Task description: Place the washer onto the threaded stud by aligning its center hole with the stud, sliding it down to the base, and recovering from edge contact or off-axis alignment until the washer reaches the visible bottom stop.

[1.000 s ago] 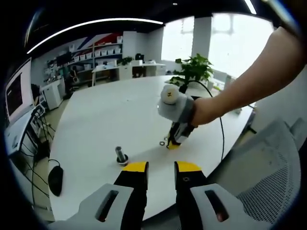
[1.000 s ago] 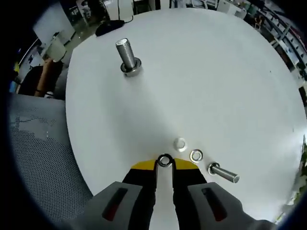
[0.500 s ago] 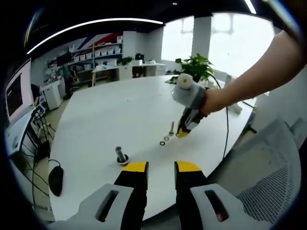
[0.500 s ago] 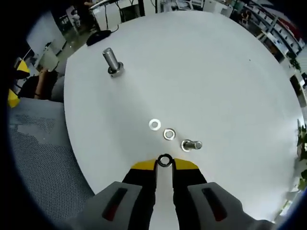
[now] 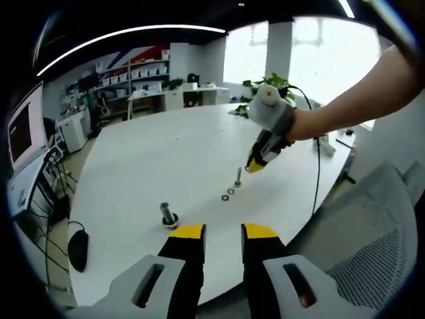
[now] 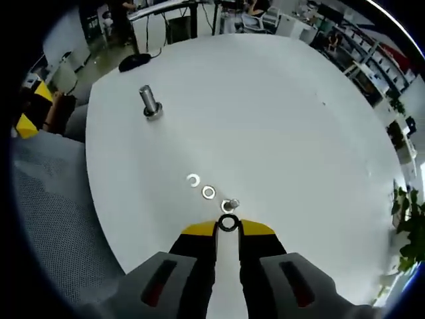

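Left gripper view, left to right: a black computer mouse [image 5: 77, 248] lies at the rim of the round white tabletop [image 5: 153, 159]. The upright threaded steel stud [image 5: 167, 215] stands on its wide base just beyond the left tongs [image 5: 222, 232], whose yellow-tipped jaws are parted by a narrow gap with nothing between them; they wait low at the near edge, probably so that the stud stays free for the approach. Further right, two loose flat steel washers [image 5: 228, 195] lie in a short row beside a second upright bolt [image 5: 238, 177]. Above these hang the right tongs [image 5: 254, 165], carried by a person's forearm [image 5: 352, 100] that reaches in from the upper right, wrist bent so that the jaws point down and toward the viewer.

Right gripper view, left to right: the stud [image 6: 149, 102] stands well apart, toward the upper left; the spare washers and the second bolt run diagonally down to the jaw tips. The right tongs [image 6: 228, 226] pinch a small steel ring washer [image 6: 228, 223] by its edge, its hole facing the camera. This grip would keep the hole clear for threading over the stud. The washer is raised off the tabletop and not yet over the stud.
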Action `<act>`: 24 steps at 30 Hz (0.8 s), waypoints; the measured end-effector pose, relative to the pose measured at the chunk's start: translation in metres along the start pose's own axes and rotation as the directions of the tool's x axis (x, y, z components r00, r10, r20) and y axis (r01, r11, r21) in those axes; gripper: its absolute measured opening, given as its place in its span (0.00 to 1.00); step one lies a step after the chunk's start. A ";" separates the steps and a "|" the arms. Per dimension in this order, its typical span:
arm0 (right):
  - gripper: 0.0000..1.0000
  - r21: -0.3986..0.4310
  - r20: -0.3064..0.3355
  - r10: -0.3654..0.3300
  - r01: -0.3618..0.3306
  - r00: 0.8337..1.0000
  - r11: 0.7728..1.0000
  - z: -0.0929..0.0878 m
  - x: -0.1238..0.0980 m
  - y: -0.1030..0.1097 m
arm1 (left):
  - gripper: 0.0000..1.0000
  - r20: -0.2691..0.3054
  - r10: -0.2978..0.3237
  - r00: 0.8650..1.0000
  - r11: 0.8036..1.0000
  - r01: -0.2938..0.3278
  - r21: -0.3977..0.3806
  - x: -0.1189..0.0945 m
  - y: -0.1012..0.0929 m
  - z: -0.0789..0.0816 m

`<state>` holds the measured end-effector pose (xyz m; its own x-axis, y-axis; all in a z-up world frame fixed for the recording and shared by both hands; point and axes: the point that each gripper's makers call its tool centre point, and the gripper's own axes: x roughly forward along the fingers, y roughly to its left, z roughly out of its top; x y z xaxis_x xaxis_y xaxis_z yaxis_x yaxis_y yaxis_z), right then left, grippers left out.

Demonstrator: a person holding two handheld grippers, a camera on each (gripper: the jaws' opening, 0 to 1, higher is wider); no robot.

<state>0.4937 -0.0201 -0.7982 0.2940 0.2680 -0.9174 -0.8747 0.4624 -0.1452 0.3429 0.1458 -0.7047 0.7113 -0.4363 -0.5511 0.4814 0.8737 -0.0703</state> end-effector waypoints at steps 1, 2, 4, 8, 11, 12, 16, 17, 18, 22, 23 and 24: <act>0.13 -0.006 0.002 0.000 0.000 1.000 1.000 0.001 0.000 0.001 | 0.19 0.000 0.000 1.000 1.000 0.000 0.001 0.000 0.000 0.000; 0.13 -0.007 0.003 0.004 -0.004 1.000 1.000 0.001 -0.001 0.002 | 0.19 0.002 -0.001 1.000 1.000 0.001 0.003 0.000 0.000 0.001; 0.13 -0.017 0.012 0.008 -0.008 1.000 1.000 0.003 -0.002 0.003 | 0.19 0.001 -0.002 1.000 1.000 0.002 0.002 0.001 -0.001 0.001; 0.13 -0.031 0.030 0.002 -0.001 1.000 1.000 0.008 -0.003 0.001 | 0.19 -0.001 -0.003 1.000 1.000 0.003 0.003 0.000 -0.001 0.000; 0.13 -0.023 0.034 -0.002 0.003 0.999 1.000 0.011 0.000 -0.005 | 0.19 -0.004 -0.004 1.000 1.000 0.004 0.007 0.001 -0.002 0.000; 0.13 -0.021 0.036 -0.003 0.004 0.999 1.000 0.012 0.000 -0.006 | 0.19 -0.004 -0.003 1.000 1.000 0.003 0.008 0.001 -0.001 0.000; 0.13 -0.026 0.033 -0.006 0.007 0.999 1.000 0.014 0.003 -0.008 | 0.19 -0.006 0.001 1.000 1.000 -0.001 0.007 0.000 0.000 -0.001; 0.13 -0.025 0.031 -0.005 0.005 1.000 1.000 0.014 0.004 -0.008 | 0.19 -0.007 0.001 1.000 1.000 0.000 0.007 0.000 -0.001 -0.001; 0.13 -0.023 0.027 -0.002 0.003 1.000 1.000 0.014 0.006 -0.008 | 0.19 -0.007 0.001 1.000 1.000 -0.001 0.006 0.000 0.000 -0.001; 0.13 -0.023 0.018 0.005 -0.005 1.000 1.000 0.014 0.009 -0.009 | 0.19 -0.007 0.005 1.000 1.000 -0.005 0.005 0.000 0.000 -0.001; 0.13 -0.022 0.016 0.006 -0.006 1.000 1.000 0.014 0.010 -0.009 | 0.19 -0.007 0.005 1.000 1.000 -0.005 0.004 0.000 0.001 -0.001; 0.13 -0.024 0.015 0.007 -0.006 1.000 1.000 0.014 0.011 -0.009 | 0.19 -0.007 0.006 1.000 1.000 -0.006 0.004 0.000 0.001 -0.001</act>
<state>0.5099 -0.0090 -0.8014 0.2938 0.2834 -0.9129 -0.8857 0.4399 -0.1485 0.3428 0.1467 -0.7058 0.7104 -0.4297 -0.5574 0.4793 0.8753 -0.0638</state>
